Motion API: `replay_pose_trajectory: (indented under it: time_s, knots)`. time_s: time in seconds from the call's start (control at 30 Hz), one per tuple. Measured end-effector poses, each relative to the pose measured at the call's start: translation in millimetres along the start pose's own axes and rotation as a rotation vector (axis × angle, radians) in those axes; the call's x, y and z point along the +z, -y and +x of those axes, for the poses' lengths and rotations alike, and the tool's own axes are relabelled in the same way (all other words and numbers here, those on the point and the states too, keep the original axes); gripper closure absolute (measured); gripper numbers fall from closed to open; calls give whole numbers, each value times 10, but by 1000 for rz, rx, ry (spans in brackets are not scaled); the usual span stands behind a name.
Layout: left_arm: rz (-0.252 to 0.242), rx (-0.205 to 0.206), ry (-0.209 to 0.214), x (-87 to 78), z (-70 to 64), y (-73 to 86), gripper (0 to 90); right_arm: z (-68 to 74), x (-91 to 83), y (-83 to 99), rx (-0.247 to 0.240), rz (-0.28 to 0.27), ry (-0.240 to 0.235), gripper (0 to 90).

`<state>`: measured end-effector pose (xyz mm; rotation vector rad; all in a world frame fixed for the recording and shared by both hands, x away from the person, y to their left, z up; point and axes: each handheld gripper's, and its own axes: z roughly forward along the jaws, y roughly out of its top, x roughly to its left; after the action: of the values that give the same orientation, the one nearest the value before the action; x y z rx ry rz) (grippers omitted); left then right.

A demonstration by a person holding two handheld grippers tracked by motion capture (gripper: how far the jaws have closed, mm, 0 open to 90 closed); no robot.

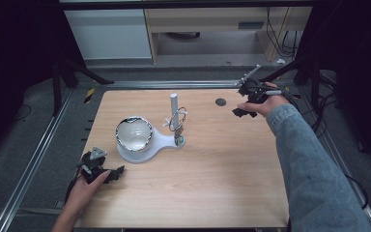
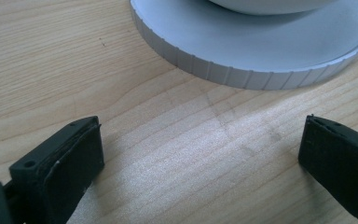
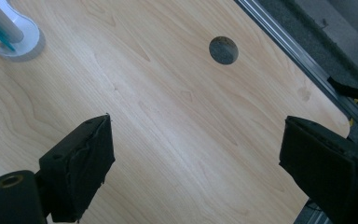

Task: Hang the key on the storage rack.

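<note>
Left gripper point(image 1: 118, 172), in the high view, rests low at the near-left corner of the table point(image 1: 212, 193), jaws spread wide and holding nothing, pointed toward the white stand point(image 1: 147, 145). That stand carries a shiny bowl point(image 1: 134, 133) on its round base and an upright post point(image 1: 174, 104) hung with small items point(image 1: 178, 126) too small to identify. Your right gripper point(image 1: 239, 112) hovers at the far-right corner, also wide and empty, well apart from the stand and near the table's round hole point(image 1: 221, 102). Judge this as the approach step: nothing is grasped yet.

Left gripper view: the ribbed rim of the base point(image 2: 242, 74) lies just ahead of the open jaws, with bare wood between. The next move likely calls for a short, level advance; keep the jaws clear of the rim until aligned.

Right gripper view: the post foot point(image 3: 14, 35) sits far off at upper left, the hole point(image 3: 223, 50) ahead, and the metal rail point(image 3: 298, 60) along the table edge close on the right. Swing inward, away from that edge; open tabletop gives ample room.
</note>
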<state>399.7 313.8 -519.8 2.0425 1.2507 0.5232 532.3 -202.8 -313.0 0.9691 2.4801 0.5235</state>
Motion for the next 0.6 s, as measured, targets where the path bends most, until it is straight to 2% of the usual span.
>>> replay_pose_trajectory:
  time_s: [0.33,0.6]
  knots:
    - [2,1,0,-1,0,0,0,-3,140,287,31,-5,8,100]
    - [3,4,0,-2,3,0,0,37,294,499,62,-11,-5,99]
